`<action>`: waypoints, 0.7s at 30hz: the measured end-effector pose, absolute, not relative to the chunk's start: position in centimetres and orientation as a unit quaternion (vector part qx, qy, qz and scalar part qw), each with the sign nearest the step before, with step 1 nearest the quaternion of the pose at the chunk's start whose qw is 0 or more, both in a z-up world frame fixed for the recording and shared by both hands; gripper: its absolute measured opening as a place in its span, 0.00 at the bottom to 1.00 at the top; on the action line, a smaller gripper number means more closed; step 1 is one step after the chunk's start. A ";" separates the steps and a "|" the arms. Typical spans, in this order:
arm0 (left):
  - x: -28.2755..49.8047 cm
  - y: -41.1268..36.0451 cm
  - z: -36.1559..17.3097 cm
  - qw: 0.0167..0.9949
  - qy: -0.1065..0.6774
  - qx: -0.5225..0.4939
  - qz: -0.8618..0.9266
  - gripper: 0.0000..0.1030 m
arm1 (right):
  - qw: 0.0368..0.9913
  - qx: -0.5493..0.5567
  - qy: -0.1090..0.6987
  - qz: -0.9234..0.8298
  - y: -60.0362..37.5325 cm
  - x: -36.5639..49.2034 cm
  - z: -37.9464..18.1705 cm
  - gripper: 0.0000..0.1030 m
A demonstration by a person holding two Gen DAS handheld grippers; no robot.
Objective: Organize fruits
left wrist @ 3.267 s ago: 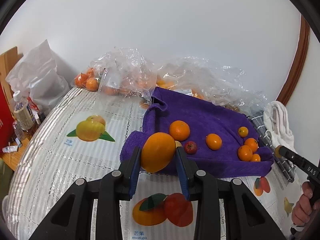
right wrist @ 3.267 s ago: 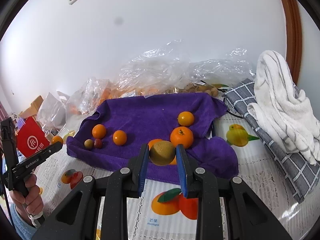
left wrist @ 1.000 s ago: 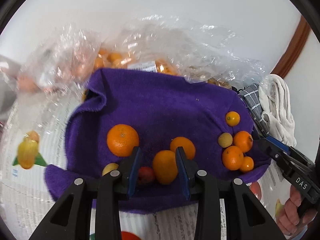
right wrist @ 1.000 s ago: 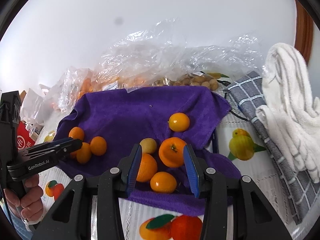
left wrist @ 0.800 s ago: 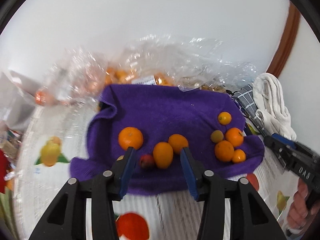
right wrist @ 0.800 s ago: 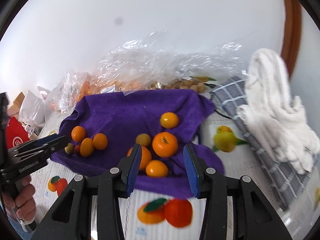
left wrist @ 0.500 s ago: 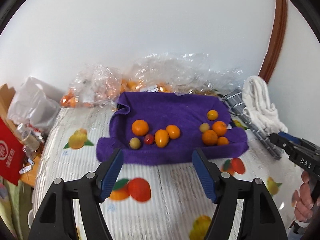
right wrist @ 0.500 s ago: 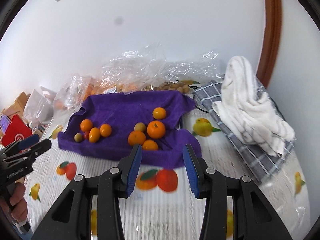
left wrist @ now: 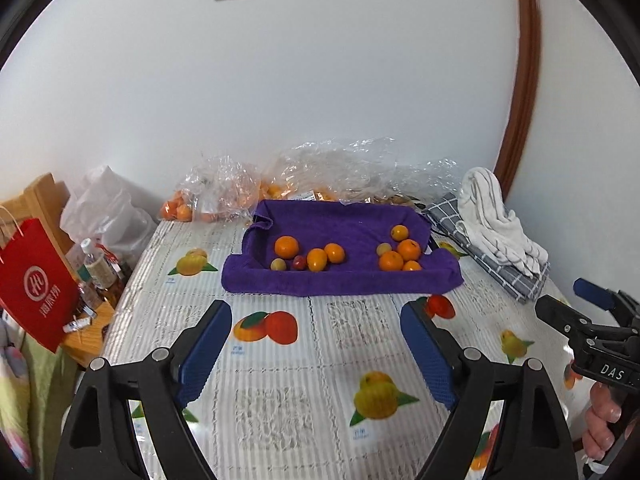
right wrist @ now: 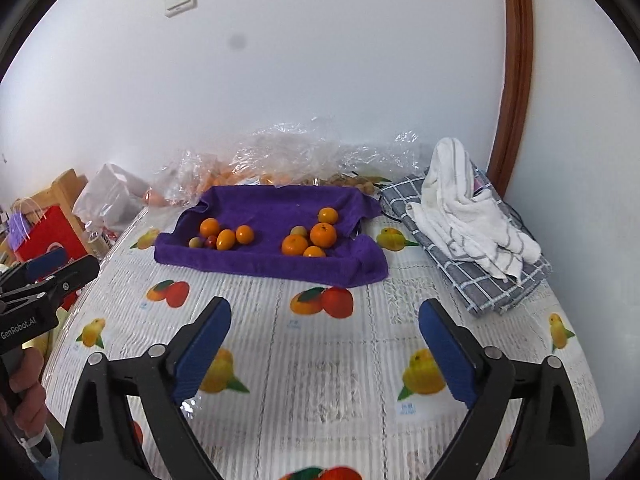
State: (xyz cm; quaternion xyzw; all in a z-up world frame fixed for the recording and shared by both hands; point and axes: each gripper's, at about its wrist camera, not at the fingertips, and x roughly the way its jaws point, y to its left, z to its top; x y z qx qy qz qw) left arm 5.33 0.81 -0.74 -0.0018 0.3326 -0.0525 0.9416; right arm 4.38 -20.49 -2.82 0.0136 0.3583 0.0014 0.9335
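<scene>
Left gripper (left wrist: 316, 334) fingers spread wide, nothing between; right gripper (right wrist: 324, 338) same, released. Both hang above near tablecloth (left wrist: 320, 360), well apart from fruit: likely task near done.

Fruits on purple towel (left wrist: 340, 224) at far middle, in two clusters: left group (left wrist: 310, 257) and right group (left wrist: 398, 252), gap between, apparently sorted. Towel's raised far edge probably stops rolling.

Left view alone shows bagged oranges (left wrist: 178, 211) and bottles (left wrist: 96, 270) far left. Right view shows white towel (right wrist: 464, 208) on grey checked cloth (right wrist: 500, 280) more fully.
</scene>
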 end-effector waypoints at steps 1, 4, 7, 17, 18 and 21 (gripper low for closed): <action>4.9 0.7 -0.6 0.943 0.329 0.003 -0.050 0.83 | 0.935 0.011 0.355 -0.001 -20.4 3.7 -2.7 0.95; 3.8 0.4 -0.5 0.946 0.322 0.007 -0.049 0.83 | 0.938 0.009 0.347 -0.006 -20.5 2.4 -2.4 0.96; 3.1 0.1 -0.5 0.946 0.320 0.007 -0.048 0.83 | 0.940 0.013 0.340 -0.010 -20.7 1.3 -2.2 0.96; 2.2 -0.3 -0.6 0.946 0.321 0.012 -0.039 0.83 | 0.939 0.018 0.343 -0.007 -21.1 0.3 -2.5 0.96; 2.1 -0.2 -0.6 0.946 0.321 0.012 -0.039 0.83 | 0.939 0.017 0.343 -0.006 -21.1 0.3 -2.5 0.96; 2.1 -0.2 -0.6 0.947 0.320 0.011 -0.038 0.83 | 0.939 0.017 0.342 -0.008 -21.0 0.3 -2.5 0.96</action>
